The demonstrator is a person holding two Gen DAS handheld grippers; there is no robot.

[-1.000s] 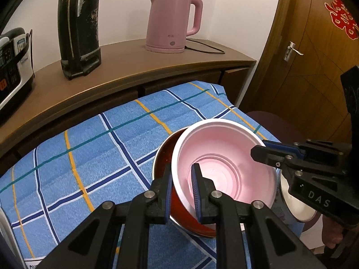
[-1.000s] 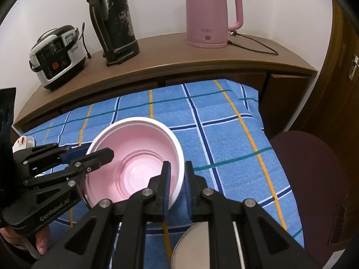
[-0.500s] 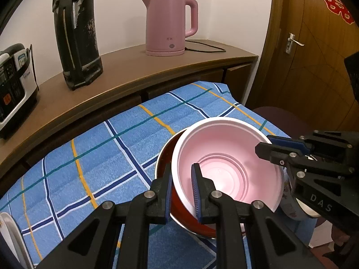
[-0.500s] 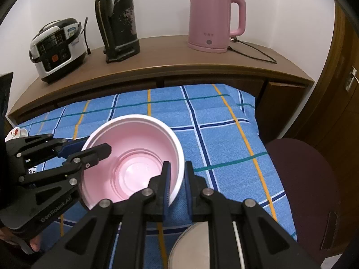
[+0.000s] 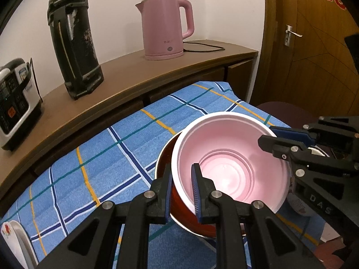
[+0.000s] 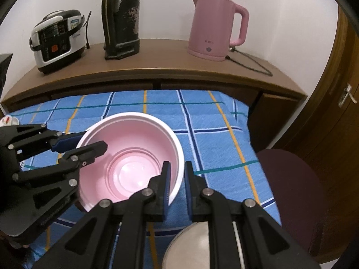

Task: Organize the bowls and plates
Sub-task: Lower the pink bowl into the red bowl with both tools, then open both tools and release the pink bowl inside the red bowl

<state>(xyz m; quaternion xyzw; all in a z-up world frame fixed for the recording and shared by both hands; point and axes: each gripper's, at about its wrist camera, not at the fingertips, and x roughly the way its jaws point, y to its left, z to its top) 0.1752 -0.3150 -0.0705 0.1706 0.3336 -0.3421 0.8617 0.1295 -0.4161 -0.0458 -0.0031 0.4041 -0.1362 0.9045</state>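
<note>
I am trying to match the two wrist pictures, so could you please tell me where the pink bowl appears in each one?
Left wrist view: the pink bowl sits lower right of centre, nested in a red bowl, its near rim between the left gripper fingers.
Right wrist view: the pink bowl sits lower left of centre, its right rim between the right gripper fingers.
Shared landmark: the pink kettle on the counter behind.

A home dining corner: pink electric kettle [image 6: 216, 28], rice cooker [image 6: 57, 39] and tall black flask [image 6: 121, 18] on a wooden sideboard [image 6: 157, 71], beside a wooden door [image 5: 314, 51].
</note>
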